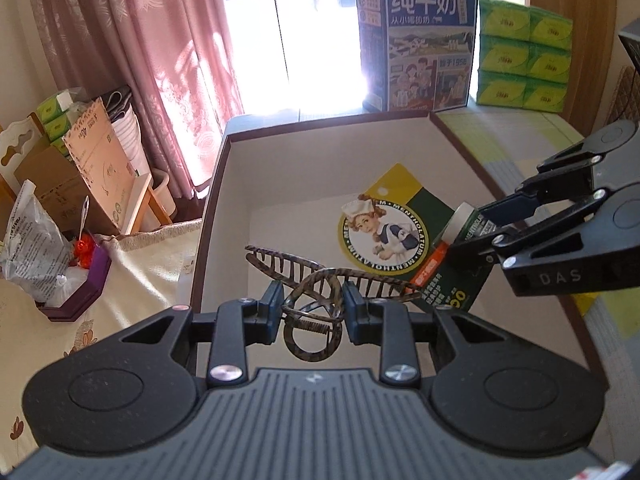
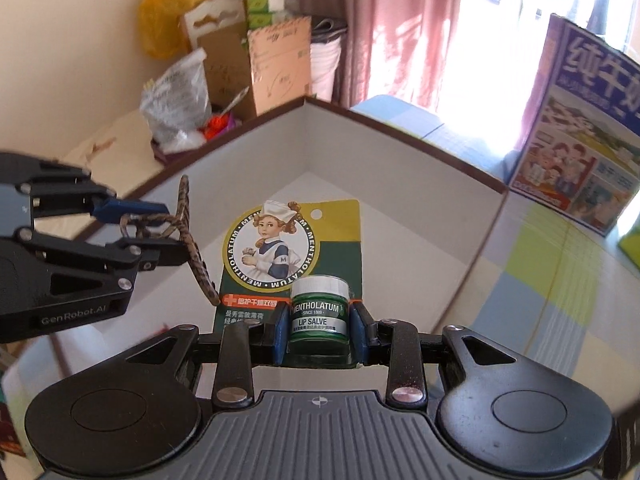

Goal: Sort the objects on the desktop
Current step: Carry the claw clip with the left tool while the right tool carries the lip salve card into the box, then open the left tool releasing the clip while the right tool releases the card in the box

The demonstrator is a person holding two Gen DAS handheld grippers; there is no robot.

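Left wrist view: the left tongs [image 1: 312, 312] are closed narrow on a tortoiseshell hair claw [image 1: 316, 292], the blue pads pinching it at its hinge, its toothed arms spread out ahead. The claw hangs over the near part of the open box [image 1: 224, 184], a white-lined box with a dark brown rim, and does not seem to touch the floor of it. From the right side of the box the right tongs [image 1: 466, 236] reach in, gripping the small jar on a lip salve card [image 1: 384, 232]; the card tilts over the box's middle. Beyond the box's far wall stand a milk carton [image 1: 420, 44] and green tissue packs [image 1: 524, 56].

Right wrist view: the right tongs [image 2: 319, 330] are clamped on the green lip salve jar [image 2: 318, 308], with the card [image 2: 280, 248] standing up behind it, above the box [image 2: 400, 152] interior and facing its far corner. Whether the card's lower edge rests on the box floor I cannot tell. To the left of the card, the left tongs [image 2: 160, 228] hold the hair claw [image 2: 188, 236], just beside the card's edge.

Judged from this, the step in hand is the placing: both things are carried over the box and neither is let go. The next move calls for lowering each until it rests on the box floor, then opening the tongs, keeping claw and card apart so they do not snag.
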